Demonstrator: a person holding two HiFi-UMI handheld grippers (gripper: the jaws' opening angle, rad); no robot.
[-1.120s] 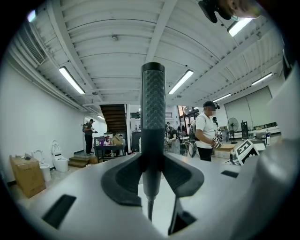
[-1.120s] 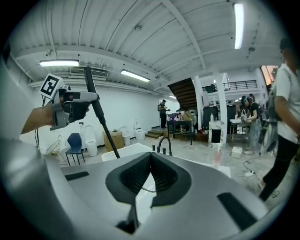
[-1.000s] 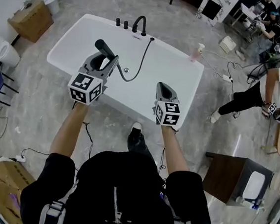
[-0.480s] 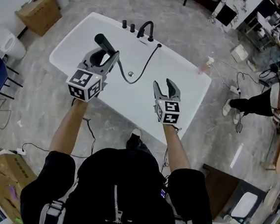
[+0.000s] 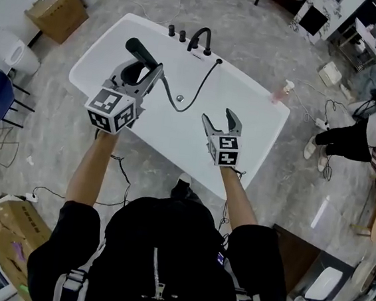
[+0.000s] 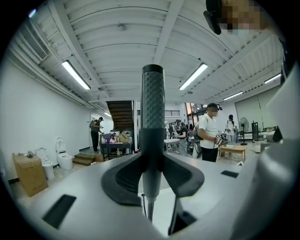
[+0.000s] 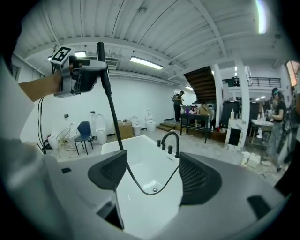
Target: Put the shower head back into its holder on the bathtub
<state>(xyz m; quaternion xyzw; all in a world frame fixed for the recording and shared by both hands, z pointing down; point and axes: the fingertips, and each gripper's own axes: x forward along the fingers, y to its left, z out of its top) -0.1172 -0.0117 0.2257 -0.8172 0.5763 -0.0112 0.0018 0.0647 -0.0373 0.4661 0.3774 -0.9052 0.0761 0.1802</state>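
To my left, my left gripper [image 5: 142, 73] is clamped on the shower head [image 5: 137, 49], pads on the smooth lower handle just above the hose joint. The textured end stands clear above the jaws. It is held up over the left end of the bathtub [image 5: 254, 96], not in any holder. I judge the wand to be stiff, slick and fairly light, so the pads belong low on the handle where they are, squeezing firmly. The hose [image 5: 195, 94] hangs from it in a loop into the tub and rises to the deck beside the faucet [image 5: 201, 39]. It looks springy and will likely tug and twist the wand as I lower it. The holder I cannot make out. To the right, my right gripper [image 5: 222, 119] has just been opening; its jaws stand wide with nothing between the pads, over the tub's near side.
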